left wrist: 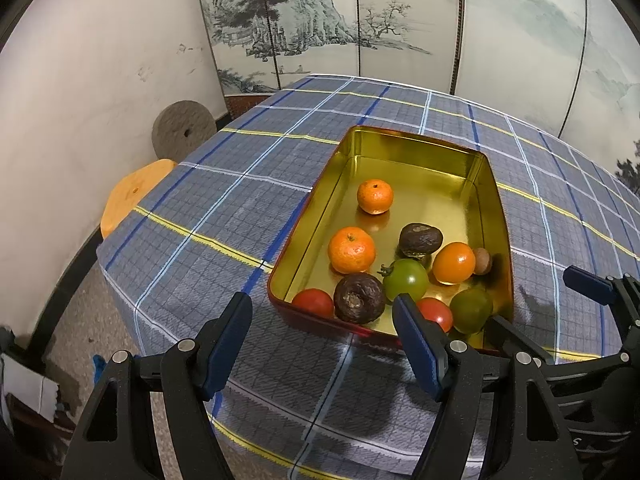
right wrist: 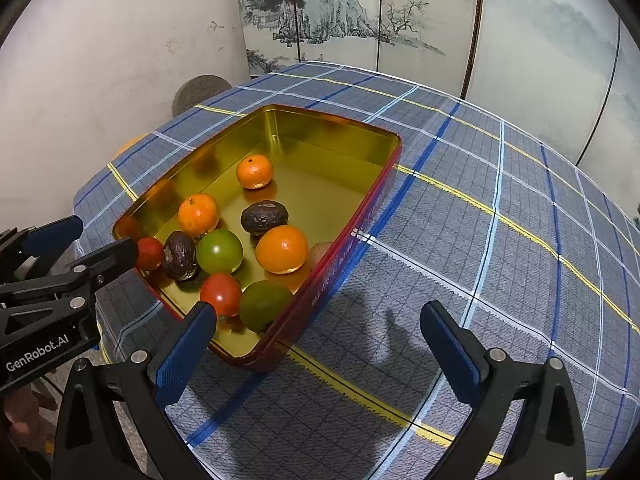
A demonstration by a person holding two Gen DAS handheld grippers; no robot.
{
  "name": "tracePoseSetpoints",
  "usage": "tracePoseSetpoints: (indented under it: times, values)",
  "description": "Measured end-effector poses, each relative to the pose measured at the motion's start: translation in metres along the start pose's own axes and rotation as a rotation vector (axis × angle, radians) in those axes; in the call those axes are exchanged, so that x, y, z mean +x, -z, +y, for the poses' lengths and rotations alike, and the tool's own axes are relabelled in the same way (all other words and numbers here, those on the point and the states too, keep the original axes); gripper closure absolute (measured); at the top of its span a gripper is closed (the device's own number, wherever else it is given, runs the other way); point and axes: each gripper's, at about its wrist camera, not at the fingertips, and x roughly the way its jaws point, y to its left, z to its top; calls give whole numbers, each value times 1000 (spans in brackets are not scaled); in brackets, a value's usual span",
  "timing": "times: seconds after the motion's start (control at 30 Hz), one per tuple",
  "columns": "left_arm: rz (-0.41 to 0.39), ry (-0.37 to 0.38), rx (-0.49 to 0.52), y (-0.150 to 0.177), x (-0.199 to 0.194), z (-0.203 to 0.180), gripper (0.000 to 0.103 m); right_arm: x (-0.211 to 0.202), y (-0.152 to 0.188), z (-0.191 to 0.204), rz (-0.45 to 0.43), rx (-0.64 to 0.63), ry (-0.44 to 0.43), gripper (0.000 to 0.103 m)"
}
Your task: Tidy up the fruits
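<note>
A gold tin with red outer walls [left wrist: 496, 200] [right wrist: 344, 240] sits on the plaid tablecloth and holds all the fruit: three oranges [left wrist: 375, 196] [right wrist: 282, 249], two green tomatoes [left wrist: 406, 279] [right wrist: 219, 251], two red tomatoes [left wrist: 314, 301] [right wrist: 221, 293], two dark wrinkled fruits [left wrist: 359, 298] [right wrist: 264, 217] and a small brown one [left wrist: 482, 261]. My left gripper [left wrist: 324, 306] is open and empty just before the tin's near left corner. My right gripper [right wrist: 318, 318] is open and empty at the tin's near right corner; it also shows in the left wrist view [left wrist: 552, 300].
The blue plaid tablecloth [left wrist: 224, 216] [right wrist: 500, 220] covers the table; its left edge drops off near the tin. An orange stool [left wrist: 134, 192] and a grey stone disc [left wrist: 182, 130] stand by the white wall at left. A painted folding screen [left wrist: 360, 20] stands behind the table.
</note>
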Motion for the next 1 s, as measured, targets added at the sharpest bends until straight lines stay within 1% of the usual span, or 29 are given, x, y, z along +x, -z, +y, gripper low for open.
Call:
tracePoseSetpoints:
  times: [1.0]
  values:
    - [-7,9,15,-5,-3,-6,30,2,1,-2,9,-4,1,2]
